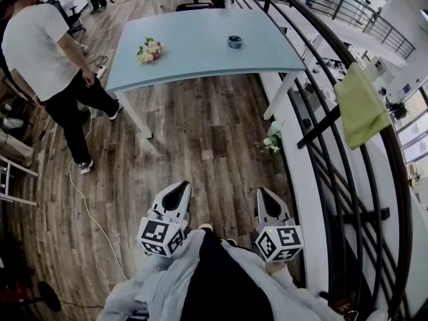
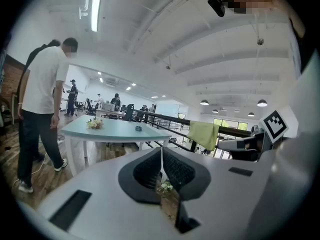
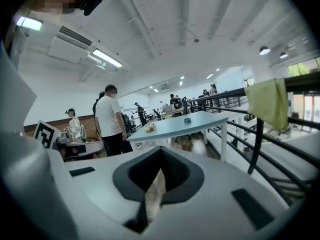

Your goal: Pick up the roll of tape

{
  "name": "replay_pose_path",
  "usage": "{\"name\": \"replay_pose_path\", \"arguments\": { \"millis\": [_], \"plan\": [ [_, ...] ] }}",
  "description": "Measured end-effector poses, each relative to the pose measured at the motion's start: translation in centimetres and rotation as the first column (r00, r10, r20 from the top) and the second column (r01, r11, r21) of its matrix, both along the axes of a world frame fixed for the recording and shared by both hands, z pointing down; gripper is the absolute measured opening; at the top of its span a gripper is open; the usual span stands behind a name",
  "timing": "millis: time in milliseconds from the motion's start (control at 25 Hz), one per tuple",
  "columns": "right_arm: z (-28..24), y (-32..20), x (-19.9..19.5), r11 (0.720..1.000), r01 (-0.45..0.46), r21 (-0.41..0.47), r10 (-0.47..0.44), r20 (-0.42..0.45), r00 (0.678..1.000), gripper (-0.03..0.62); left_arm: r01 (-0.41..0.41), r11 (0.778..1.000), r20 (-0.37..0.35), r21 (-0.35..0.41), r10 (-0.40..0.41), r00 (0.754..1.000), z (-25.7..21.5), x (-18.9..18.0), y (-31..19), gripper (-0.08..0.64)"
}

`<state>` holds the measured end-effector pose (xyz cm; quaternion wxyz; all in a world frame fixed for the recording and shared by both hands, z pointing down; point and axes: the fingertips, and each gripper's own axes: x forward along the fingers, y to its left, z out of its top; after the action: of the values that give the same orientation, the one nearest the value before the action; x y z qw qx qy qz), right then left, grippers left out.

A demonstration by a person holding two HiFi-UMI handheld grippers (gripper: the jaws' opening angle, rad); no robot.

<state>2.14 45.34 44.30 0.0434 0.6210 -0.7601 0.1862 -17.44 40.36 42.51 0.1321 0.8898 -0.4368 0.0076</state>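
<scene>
Left tongs (image 1: 178, 189) and right tongs (image 1: 265, 196), closed, hang far from tape roll (image 1: 234, 41).

Flowers (image 1: 150, 49) lie on the pale table (image 1: 200, 45); a green cloth (image 1: 360, 104) drapes the black railing (image 1: 319, 127).

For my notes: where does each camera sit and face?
Head view: on the head, steeply down at wooden floor; left gripper, right gripper, grey sleeves show.
Left gripper view: on that gripper, along its shut jaws toward the pale blue rectangular table.
Right gripper view: likewise, own shut jaws, same table.
All share the small dark roll of tape.
</scene>
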Motion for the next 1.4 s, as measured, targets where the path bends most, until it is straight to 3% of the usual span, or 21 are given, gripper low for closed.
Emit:
{"name": "replay_pose_path", "arguments": {
  "millis": [320,560,960,1120,1400],
  "plan": [
    [0.3,1.0,0.9,0.999,-0.031,-0.029,0.03,-0.026,0.999,0.008,0.011,1.0,-0.001,0.021,-0.011,1.0,-1.1,-0.2,1.5,0.026],
    [0.0,0.6,-1.4,0.999,0.035,0.011,-0.035,-0.044,0.998,0.008,0.042,0.999,0.004,0.021,-0.042,0.999,-0.6,-1.5,1.4,0.026],
    [1.5,0.1,-3.1,1.0,0.018,-0.007,-0.018,-0.03,0.999,0.009,-0.006,1.0,0.023,0.022,0.005,1.0,0.4,-2.3,1.4,0.026],
    [2.2,0.0,-3.4,1.0,0.017,-0.02,-0.017,0.001,1.0,0.112,-0.01,1.0,0.024,-0.001,0.01,1.0,1.3,-2.2,1.4,0.026],
    [2.6,-3.1,-2.6,0.999,0.008,-0.035,-0.007,0.019,1.0,0.167,0.01,1.0,0.02,-0.01,-0.009,1.0,1.6,-2.2,-1.2,0.026]
  ]
}}
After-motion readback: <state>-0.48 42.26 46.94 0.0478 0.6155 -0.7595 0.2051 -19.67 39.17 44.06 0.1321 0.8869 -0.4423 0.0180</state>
